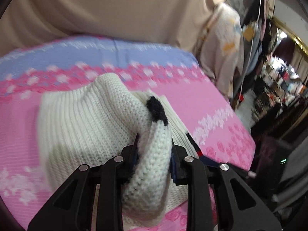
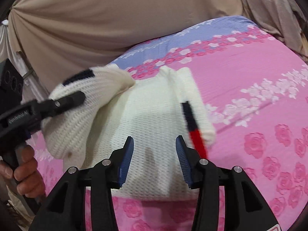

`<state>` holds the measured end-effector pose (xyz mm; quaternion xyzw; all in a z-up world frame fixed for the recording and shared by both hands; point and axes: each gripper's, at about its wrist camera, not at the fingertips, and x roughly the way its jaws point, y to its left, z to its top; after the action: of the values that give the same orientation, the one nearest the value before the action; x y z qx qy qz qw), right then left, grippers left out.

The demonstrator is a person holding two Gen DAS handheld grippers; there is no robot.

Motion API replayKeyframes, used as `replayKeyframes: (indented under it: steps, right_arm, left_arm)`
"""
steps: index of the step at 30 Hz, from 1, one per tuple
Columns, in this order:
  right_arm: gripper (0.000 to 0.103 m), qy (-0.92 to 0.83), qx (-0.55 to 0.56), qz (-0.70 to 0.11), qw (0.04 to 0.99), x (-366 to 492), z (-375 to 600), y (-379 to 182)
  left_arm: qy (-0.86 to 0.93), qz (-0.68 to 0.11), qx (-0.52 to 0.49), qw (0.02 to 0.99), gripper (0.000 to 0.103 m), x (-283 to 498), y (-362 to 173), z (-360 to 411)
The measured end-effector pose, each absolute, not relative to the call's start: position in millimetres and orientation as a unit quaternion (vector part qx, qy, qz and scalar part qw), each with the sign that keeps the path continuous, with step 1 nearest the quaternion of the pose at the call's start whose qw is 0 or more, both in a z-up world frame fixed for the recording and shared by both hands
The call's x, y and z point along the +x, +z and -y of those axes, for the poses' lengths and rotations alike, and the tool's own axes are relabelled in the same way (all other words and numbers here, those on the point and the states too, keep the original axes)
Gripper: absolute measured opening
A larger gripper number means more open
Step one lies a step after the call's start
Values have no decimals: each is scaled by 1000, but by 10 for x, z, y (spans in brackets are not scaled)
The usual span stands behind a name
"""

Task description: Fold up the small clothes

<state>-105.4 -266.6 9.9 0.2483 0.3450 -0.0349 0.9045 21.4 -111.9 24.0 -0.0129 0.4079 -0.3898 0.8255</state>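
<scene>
A bed (image 2: 259,73) is covered by a pink sheet printed with roses, crossed by a lavender band along its far edge. A white knitted garment (image 2: 150,115) with black and red trim is spread on it.

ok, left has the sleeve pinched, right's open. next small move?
Probably carry the sleeve inward across the sweater body and lay it flat. The left tongs grip it lifted off the pink sheet, while the right tongs hover open and empty over the body.
</scene>
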Motion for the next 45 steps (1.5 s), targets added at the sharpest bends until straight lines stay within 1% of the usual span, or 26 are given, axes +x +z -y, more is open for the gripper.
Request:
replayKeyframes:
  steps: [2,4,6,7,8,9,11,12,14,20,21,22,23,24,26,28,30,31,32,34,35,37,39,42,43,45]
  right_arm:
    - [46,-46,263,-342,901,-1143,2809,100]
    - [46,-50,274,-341,898,-1190,2922,104]
    - [48,-48,275,-338,899,-1183,2975,164]
    - [49,-41,274,-335,901,-1141,2984,220]
    - [53,-32,273,-333,902,-1100,2976,271]
    - [61,-19,270,-331,904,-1030,2970,326]
    - [69,16,268,-335,903,-849,2910,412]
    - [72,31,270,-340,900,-710,2919,413]
    - [74,66,285,-360,886,-459,2874,381]
    - [75,113,299,-431,844,171,2640,68]
    - [73,125,293,-439,840,246,2559,34]
    - [69,130,289,-440,840,285,2514,16]
    - [49,129,275,-444,843,335,2453,3]
    - [24,125,263,-446,846,346,2419,13]
    - [22,163,292,-405,851,227,2519,177]
    - [21,211,325,-337,858,-17,2707,415]
    - [21,193,324,-302,875,-244,2901,507]
    - [21,161,312,-310,883,-292,2974,458]
    - [22,109,282,-346,888,-272,3010,298]
    - [23,40,253,-424,869,-164,3063,-91]
    - [22,52,275,-410,868,-201,3103,-160]
    - [25,63,308,-394,863,-291,3157,-77]
    - [36,46,306,-374,874,-424,3170,89]
    - [38,36,269,-356,894,-718,3132,362]
    - [42,44,257,-353,898,-832,3082,438]
    - [58,68,238,-361,899,-1022,2950,504]
  left_arm:
    - [-385,-436,16,813,24,190,-52,1407]
    - [-380,-432,33,818,27,114,-178,1493]
    - [-382,-419,35,823,34,23,-79,1449]
    - [-389,-419,21,820,40,-9,2,1368]
    - [-396,-418,8,818,43,-47,68,1275]
    - [-402,-413,-1,817,45,-94,135,1169]
    - [-398,-402,-9,824,56,-199,251,920]
    - [-393,-400,-11,828,57,-224,282,827]
    - [-372,-407,-16,834,58,-271,280,608]
    - [-292,-478,-37,828,58,-209,-157,184]
    - [-284,-486,-38,825,58,-203,-221,149]
    - [-278,-490,-35,826,58,-203,-270,133]
    - [-272,-491,-31,827,58,-207,-300,129]
    - [-270,-492,-29,827,58,-201,-304,127]
    - [-275,-489,-35,827,58,-200,-231,111]
    - [-286,-470,-42,834,58,-226,-78,62]
    - [-295,-450,-51,841,58,-242,71,26]
    - [-300,-441,-55,844,59,-230,129,20]
    - [-302,-435,-56,847,61,-214,157,37]
    - [-303,-431,-47,849,62,-133,158,150]
    - [-309,-432,-43,846,62,-78,136,235]
    - [-312,-436,-27,844,62,-10,72,398]
    - [-299,-447,-7,843,62,38,-28,543]
    - [-285,-445,11,849,62,6,-44,587]
    - [-286,-445,10,849,62,2,-30,578]
    - [-293,-453,-4,842,62,-23,5,518]
